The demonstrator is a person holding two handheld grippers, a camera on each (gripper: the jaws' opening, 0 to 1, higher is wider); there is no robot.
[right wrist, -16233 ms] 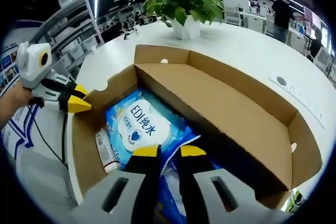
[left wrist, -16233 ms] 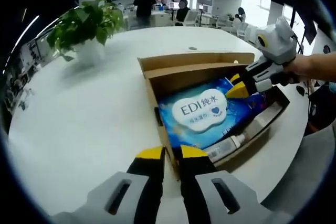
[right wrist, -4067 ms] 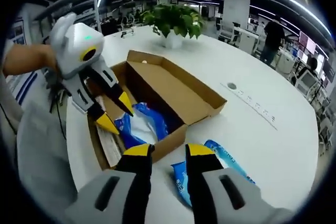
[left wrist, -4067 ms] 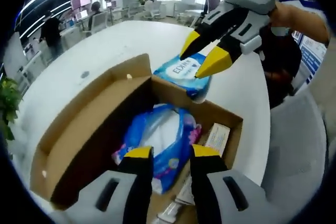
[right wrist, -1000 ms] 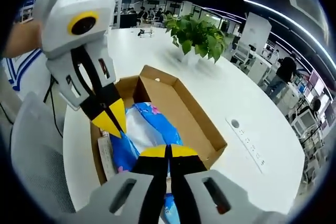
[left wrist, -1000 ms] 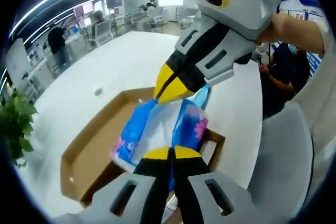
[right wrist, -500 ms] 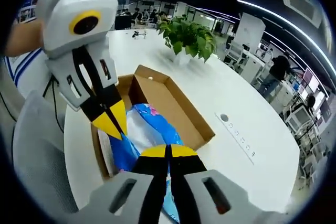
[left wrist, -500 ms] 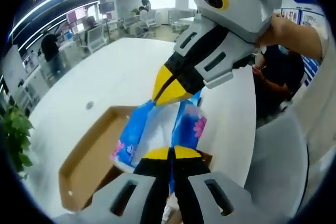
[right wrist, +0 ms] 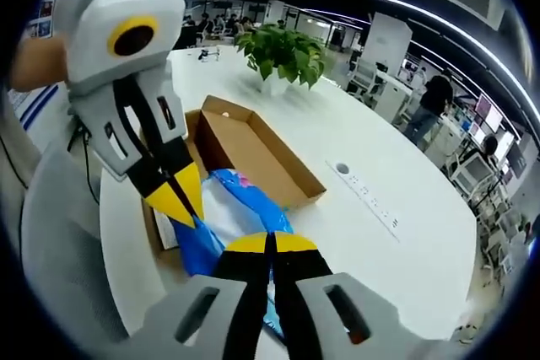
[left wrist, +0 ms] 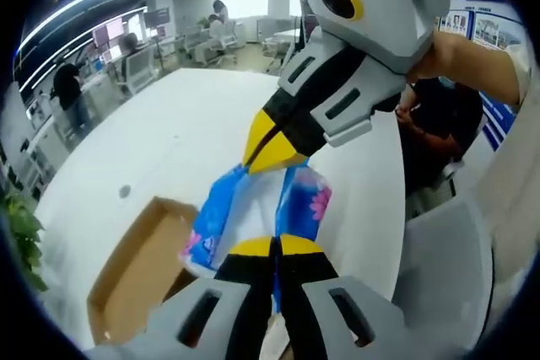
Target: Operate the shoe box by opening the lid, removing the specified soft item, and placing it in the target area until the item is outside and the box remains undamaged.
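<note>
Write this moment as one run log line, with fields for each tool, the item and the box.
left tool: shut on blue soft pack | right tool: shut on blue soft pack | blue soft pack: lifted above shoe box | shoe box: open on white table

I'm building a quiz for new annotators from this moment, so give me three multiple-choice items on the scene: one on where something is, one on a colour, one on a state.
1. Where is the blue plastic pack?
A. Flat inside the shoe box
B. Held up between both grippers, above the box
C. On the floor

2. What colour are the tips of the gripper jaws?
A. Yellow
B. Red
C. Green

3. What state is the shoe box in?
A. Taped shut
B. Crushed flat
C. Open, lid folded back

Answers:
1. B: in the right gripper view the left gripper and right gripper are each shut on an end of the pack, with the box behind it.
2. A: both views show yellow tips on black jaws.
3. C: the cardboard lid stands open on the white table.
</note>
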